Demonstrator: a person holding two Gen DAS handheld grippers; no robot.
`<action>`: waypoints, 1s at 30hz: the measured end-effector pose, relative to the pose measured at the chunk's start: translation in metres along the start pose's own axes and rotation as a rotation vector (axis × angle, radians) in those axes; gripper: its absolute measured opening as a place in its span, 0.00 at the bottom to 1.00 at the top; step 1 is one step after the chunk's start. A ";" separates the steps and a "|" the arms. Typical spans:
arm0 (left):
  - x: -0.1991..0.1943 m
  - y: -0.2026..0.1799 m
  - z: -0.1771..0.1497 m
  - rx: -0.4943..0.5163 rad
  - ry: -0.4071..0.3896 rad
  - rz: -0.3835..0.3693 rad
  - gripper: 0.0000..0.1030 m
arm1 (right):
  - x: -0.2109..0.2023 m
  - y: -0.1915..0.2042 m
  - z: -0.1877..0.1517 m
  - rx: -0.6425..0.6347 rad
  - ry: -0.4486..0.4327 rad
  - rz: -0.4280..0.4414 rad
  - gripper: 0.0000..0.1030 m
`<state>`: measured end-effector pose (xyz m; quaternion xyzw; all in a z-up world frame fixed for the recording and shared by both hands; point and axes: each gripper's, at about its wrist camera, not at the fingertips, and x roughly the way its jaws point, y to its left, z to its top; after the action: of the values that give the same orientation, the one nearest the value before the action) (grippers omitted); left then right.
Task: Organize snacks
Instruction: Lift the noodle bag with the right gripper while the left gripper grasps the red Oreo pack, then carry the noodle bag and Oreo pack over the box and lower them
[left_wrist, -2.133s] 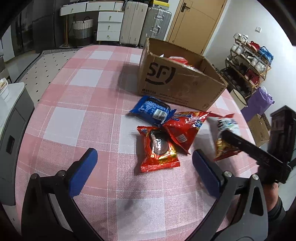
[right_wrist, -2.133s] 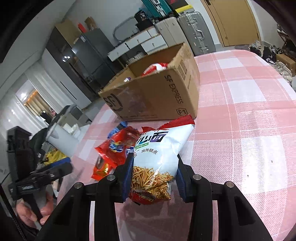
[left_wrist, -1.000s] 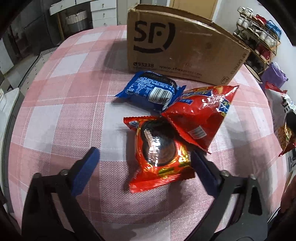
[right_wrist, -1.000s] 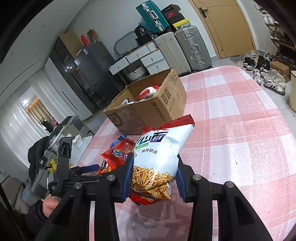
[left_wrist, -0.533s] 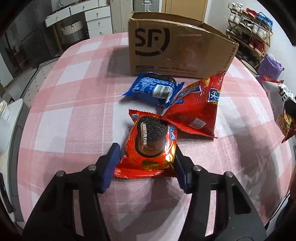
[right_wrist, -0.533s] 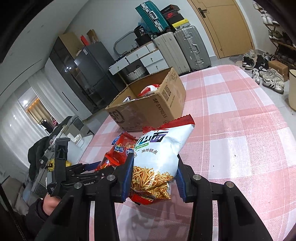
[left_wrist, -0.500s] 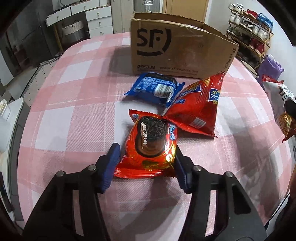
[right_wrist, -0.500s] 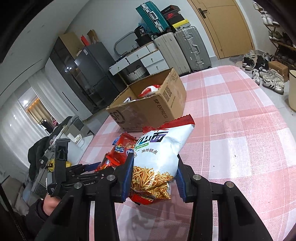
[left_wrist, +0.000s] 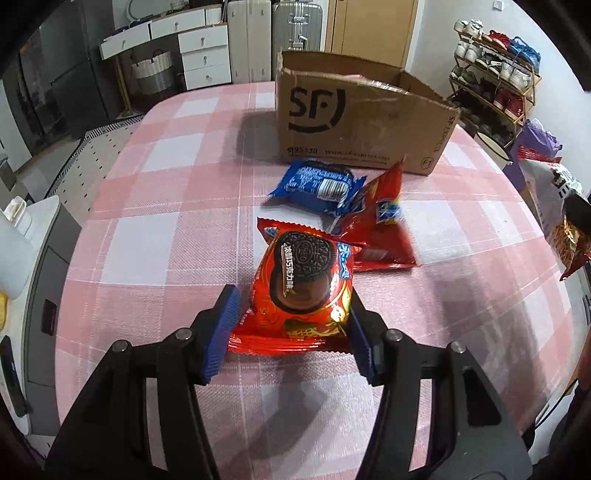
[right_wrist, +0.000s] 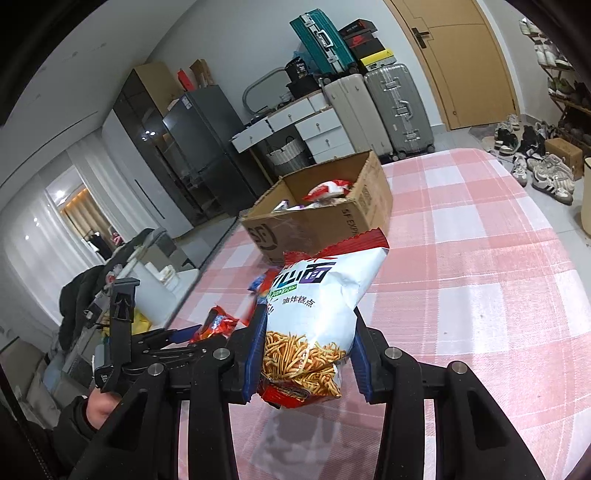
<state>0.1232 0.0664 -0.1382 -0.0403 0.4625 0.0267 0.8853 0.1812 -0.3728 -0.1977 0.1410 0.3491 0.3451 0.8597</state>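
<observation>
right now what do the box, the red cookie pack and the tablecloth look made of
Box: brown corrugated cardboard, matte, with printed black logo and creased, worn edges.
Red cookie pack: thin plastic film, probably foil-lined; glossy with bright glare spots and crimped end seals.
Tablecloth: looks like woven fabric, matte pink-and-white check with a fine visible weave; could be textured vinyl.

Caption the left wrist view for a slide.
Left tongs grip a red Oreo snack packet above the pink checked tablecloth, brown cardboard box beyond.
</observation>
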 end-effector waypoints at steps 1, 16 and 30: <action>-0.005 -0.001 0.000 0.002 -0.009 -0.003 0.52 | -0.002 0.003 0.000 -0.006 -0.002 0.001 0.40; -0.065 -0.008 0.026 0.024 -0.110 -0.059 0.52 | -0.019 0.041 0.014 -0.094 -0.037 0.039 0.40; -0.091 -0.030 0.098 0.046 -0.161 -0.155 0.52 | -0.014 0.052 0.080 -0.157 -0.089 0.082 0.40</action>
<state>0.1540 0.0450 -0.0057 -0.0533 0.3857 -0.0494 0.9197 0.2044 -0.3447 -0.1082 0.1023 0.2764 0.3999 0.8679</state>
